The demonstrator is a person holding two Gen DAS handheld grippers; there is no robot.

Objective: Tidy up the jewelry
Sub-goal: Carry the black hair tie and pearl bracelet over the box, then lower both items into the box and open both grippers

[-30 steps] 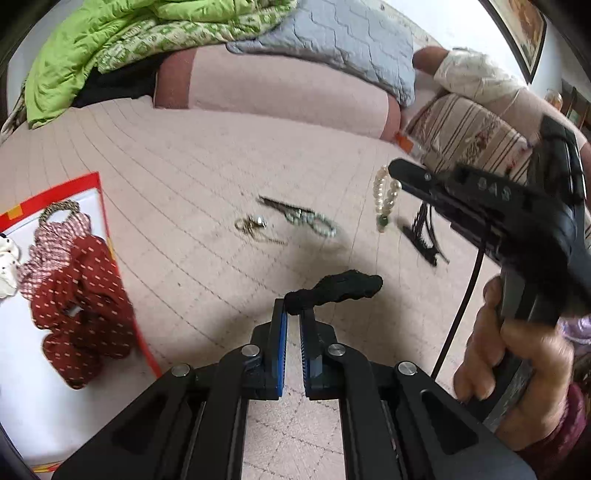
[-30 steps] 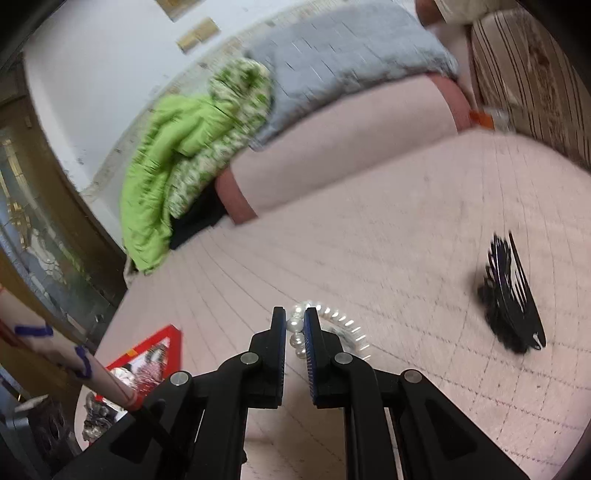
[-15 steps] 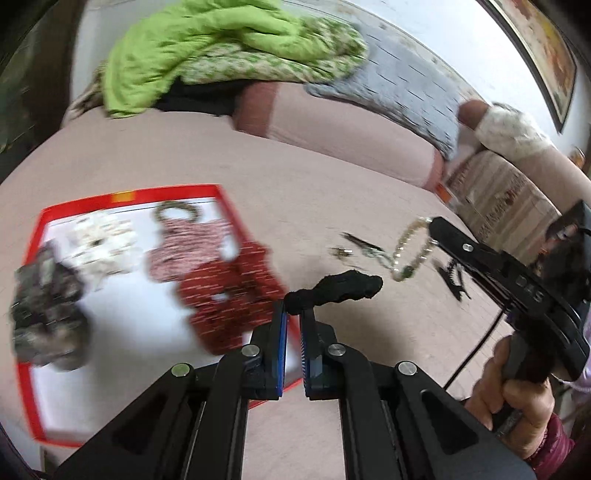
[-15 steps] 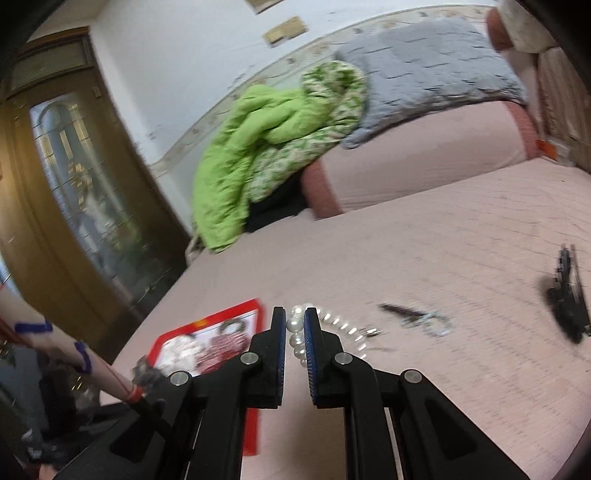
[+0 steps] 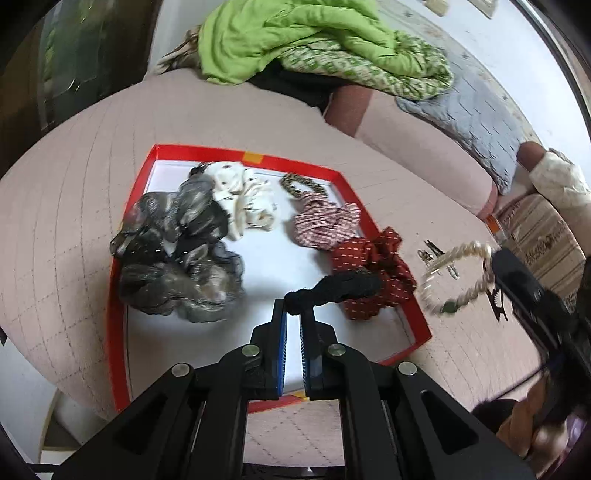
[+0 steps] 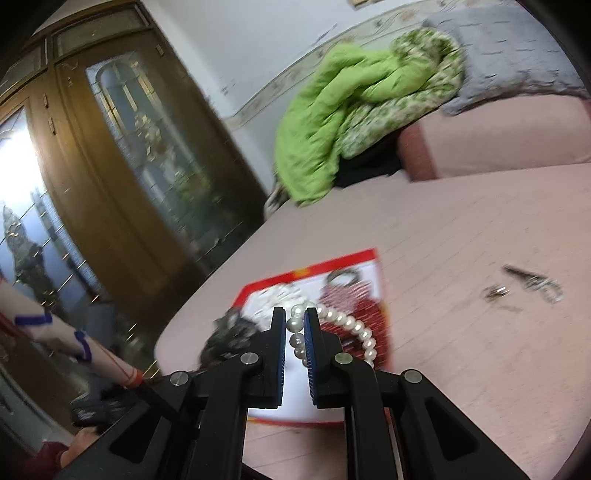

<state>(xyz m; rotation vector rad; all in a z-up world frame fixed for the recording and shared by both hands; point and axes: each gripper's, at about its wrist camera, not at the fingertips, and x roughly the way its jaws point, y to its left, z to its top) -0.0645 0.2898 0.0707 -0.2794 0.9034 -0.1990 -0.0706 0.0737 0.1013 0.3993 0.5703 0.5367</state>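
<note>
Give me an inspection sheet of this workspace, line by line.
Surface: pink quilted bed cover.
Job's things: red-rimmed tray holds grey, white, checked and dark red scrunchies; metal trinkets lie loose on the cover.
Clutter: green quilt, grey blanket.
Grippers: left claw shut on black hair tie; right claw shut on pearl bracelet.
Cables: black cord by the right claw.
Surroundings: wooden glass door, white wall.

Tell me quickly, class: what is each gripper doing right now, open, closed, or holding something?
Left gripper: closed on the black hair tie.
Right gripper: closed on the pearl bracelet.
</note>
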